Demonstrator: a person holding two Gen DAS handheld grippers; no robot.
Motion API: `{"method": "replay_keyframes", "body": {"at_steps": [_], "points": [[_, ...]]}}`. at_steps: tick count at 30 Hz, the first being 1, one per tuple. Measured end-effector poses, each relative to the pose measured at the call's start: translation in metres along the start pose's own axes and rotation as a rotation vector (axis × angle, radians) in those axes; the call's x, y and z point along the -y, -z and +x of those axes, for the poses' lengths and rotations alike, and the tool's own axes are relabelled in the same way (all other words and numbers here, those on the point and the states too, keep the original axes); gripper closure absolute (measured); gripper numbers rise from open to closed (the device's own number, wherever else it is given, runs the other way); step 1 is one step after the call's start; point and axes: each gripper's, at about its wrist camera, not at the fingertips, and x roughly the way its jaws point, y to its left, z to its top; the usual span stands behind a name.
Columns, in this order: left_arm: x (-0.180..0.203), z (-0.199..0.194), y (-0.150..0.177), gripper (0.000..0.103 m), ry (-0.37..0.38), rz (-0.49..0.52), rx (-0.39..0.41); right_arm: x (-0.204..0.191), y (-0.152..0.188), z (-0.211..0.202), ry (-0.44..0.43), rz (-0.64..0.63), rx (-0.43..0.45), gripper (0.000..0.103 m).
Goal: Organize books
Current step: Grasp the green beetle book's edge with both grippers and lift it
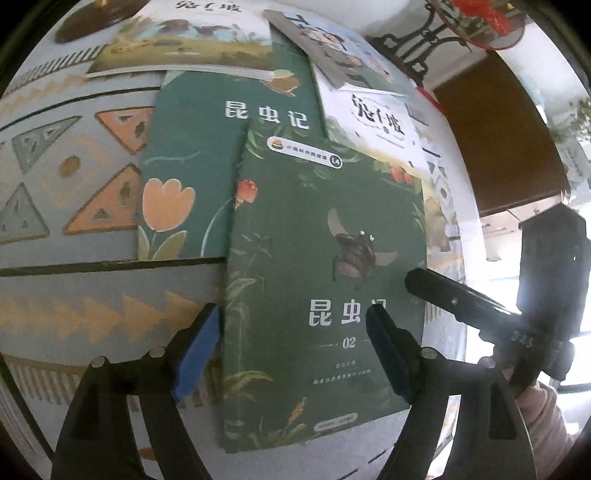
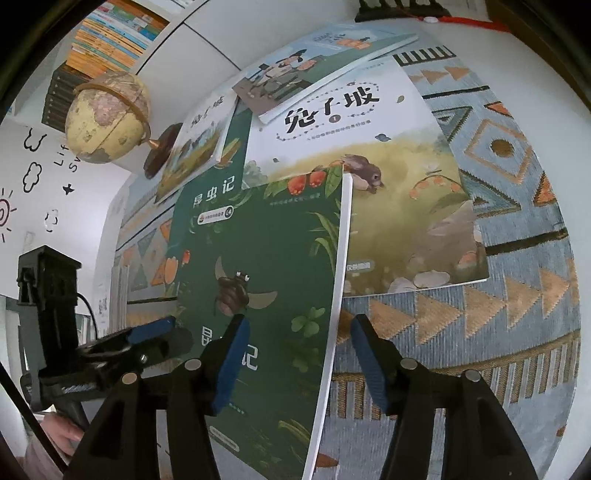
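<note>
The left gripper (image 1: 291, 347) stands parted, its blue-padded fingers (image 1: 197, 350) astride the left edge of the green beetle book (image 1: 317, 229), pressing nothing. The right gripper (image 2: 295, 362) is likewise apart, straddling that book's white page edge at lower centre of its frame. Only the left wrist view shows the second green tulip-cover book (image 1: 184, 173) in full beneath it, at centre left. Only the right wrist view shows the globe (image 2: 107, 118) and shelved books (image 2: 110, 33) at upper left. The rabbit book (image 2: 388, 184) lies centre right. All are glossy, flat paperbacks on a woven, triangle-patterned blue-and-orange cloth (image 2: 517, 302).
</note>
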Motion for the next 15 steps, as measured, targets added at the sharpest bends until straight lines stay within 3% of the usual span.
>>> {"method": "replay_keyframes", "body": {"at_steps": [4, 6, 10, 13, 15], "points": [[-0.004, -0.002, 0.000, 0.025, 0.048, -0.025, 0.010, 0.000, 0.000, 0.000, -0.013, -0.004, 0.001, 0.044], [-0.012, -0.004, 0.001, 0.026, 0.110, -0.066, 0.008, 0.003, 0.000, 0.000, -0.045, 0.011, 0.011, 0.039], [-0.012, -0.008, 0.005, 0.028, 0.134, -0.075, 0.023, 0.009, 0.003, -0.001, -0.114, 0.039, 0.036, 0.029], [-0.012, -0.021, 0.009, 0.029, 0.180, -0.094, 0.072, 0.011, 0.003, -0.002, -0.134, 0.044, 0.049, 0.029], [-0.010, -0.028, 0.010, 0.039, 0.242, -0.097, 0.090, 0.014, 0.004, -0.003, -0.154, 0.059, 0.060, 0.029]]}}
